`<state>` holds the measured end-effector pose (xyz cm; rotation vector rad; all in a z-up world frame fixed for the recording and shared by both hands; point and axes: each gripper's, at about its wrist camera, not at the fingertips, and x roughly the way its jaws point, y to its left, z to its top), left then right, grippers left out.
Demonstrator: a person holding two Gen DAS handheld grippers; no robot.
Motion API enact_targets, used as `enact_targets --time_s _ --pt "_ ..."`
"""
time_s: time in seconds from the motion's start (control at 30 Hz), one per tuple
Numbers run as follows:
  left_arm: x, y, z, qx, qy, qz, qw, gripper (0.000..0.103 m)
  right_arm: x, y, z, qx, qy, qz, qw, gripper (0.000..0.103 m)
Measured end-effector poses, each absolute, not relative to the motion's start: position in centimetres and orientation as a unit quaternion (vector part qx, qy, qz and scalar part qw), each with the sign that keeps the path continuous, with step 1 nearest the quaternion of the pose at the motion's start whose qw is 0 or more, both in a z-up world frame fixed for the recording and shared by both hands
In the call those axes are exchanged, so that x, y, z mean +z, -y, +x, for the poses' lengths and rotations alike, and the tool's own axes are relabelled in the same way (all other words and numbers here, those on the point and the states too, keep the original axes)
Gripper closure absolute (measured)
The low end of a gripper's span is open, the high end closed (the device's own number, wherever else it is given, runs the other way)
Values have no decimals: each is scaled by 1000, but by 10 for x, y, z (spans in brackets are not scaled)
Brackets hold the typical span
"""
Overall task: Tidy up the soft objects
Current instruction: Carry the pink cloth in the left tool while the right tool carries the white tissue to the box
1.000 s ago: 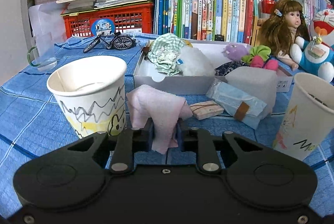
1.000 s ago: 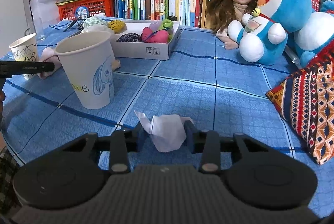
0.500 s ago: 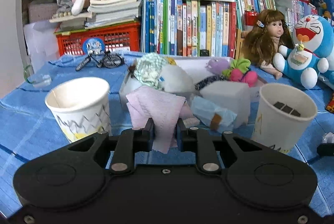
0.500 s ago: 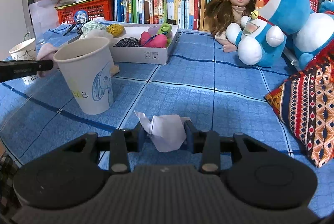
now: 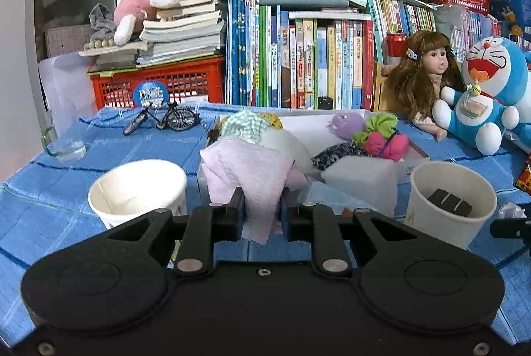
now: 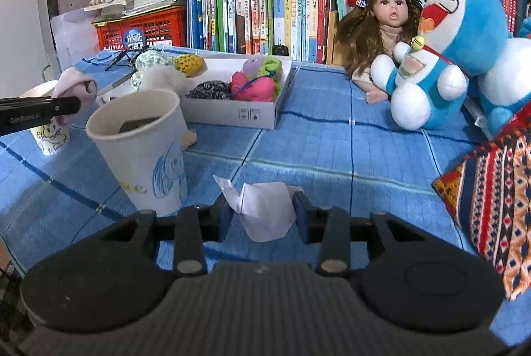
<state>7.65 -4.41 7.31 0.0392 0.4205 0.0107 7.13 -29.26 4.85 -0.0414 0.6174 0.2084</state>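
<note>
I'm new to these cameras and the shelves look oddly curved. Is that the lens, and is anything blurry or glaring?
Left wrist view: the lens bows the row of upright books and window frame; the pink terry cloth in the left gripper stays sharp, without glare. Right wrist view: same bending at the edges, dark corners; the crumpled white paper in the right gripper is crisp.

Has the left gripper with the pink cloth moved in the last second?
Yes. The left gripper, shut on the pink cloth, rose: the cloth now overlaps the white box.
</note>
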Motion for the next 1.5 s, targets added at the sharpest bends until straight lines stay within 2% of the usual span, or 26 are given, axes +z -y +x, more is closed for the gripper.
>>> enact_targets --time_s 0.5,0.9,1.5 --pt "87 45 102 -9 -207 21 978 83 80 294 121 105 -263 -30 958 58" --pt "98 52 145 -18 -193 4 981 83 81 283 166 143 -267 -38 952 58" --pt "90 55 206 -11 -217 7 976 83 81 268 236 194 -278 -33 940 58"
